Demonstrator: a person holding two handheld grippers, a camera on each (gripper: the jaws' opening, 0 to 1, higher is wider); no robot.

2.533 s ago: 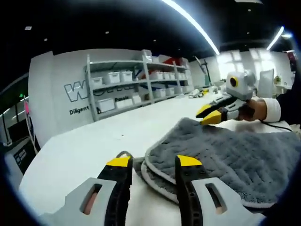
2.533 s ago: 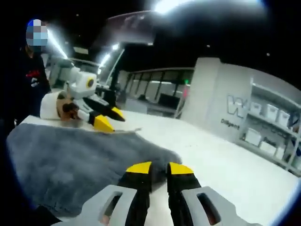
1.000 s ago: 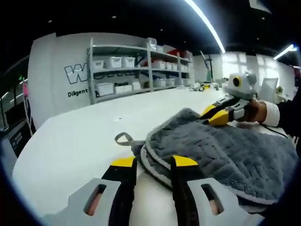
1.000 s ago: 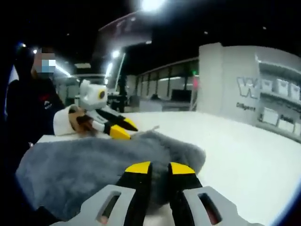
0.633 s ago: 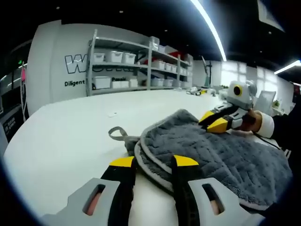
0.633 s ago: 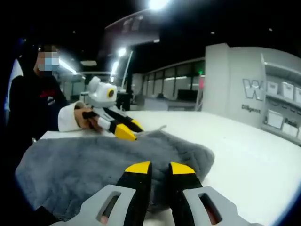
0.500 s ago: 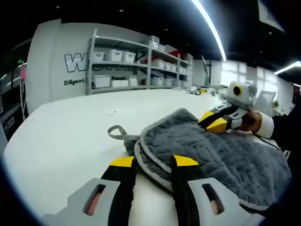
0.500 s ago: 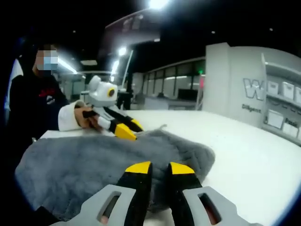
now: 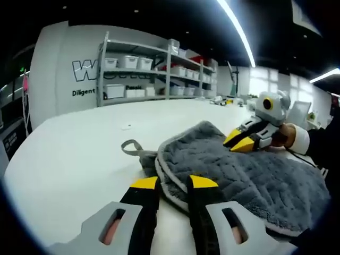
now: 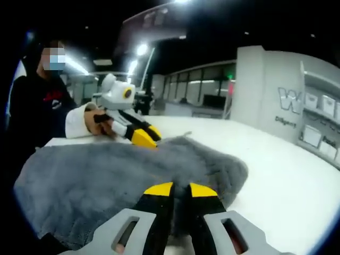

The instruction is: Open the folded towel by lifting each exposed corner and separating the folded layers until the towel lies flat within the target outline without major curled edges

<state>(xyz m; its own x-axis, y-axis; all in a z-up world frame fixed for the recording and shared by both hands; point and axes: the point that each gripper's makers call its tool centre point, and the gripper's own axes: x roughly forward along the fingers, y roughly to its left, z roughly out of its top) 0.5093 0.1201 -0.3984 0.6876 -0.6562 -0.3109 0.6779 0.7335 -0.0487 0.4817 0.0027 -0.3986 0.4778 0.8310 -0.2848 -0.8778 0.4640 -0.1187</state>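
Both grippers' jaws have narrowed over the last half second, the left gripper (image 9: pixel 173 183) and right gripper (image 10: pixel 174 189) each nipping a near corner of the still-folded grey towel (image 9: pixel 255 178) on the white table (image 9: pixel 74 154), ready for lifting.

Grey ribbed towel (image 9: pixel 249 178) on white table (image 9: pixel 74 154); yellow-tipped black left tool (image 9: pixel 174 183).

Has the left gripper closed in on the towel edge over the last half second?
Yes. The left gripper jaws stand narrower and the towel edge now sits between them, judged against the shelf.

Bright ceiling strip lights (image 9: pixel 236 32), dim surroundings, fisheye-warped edges
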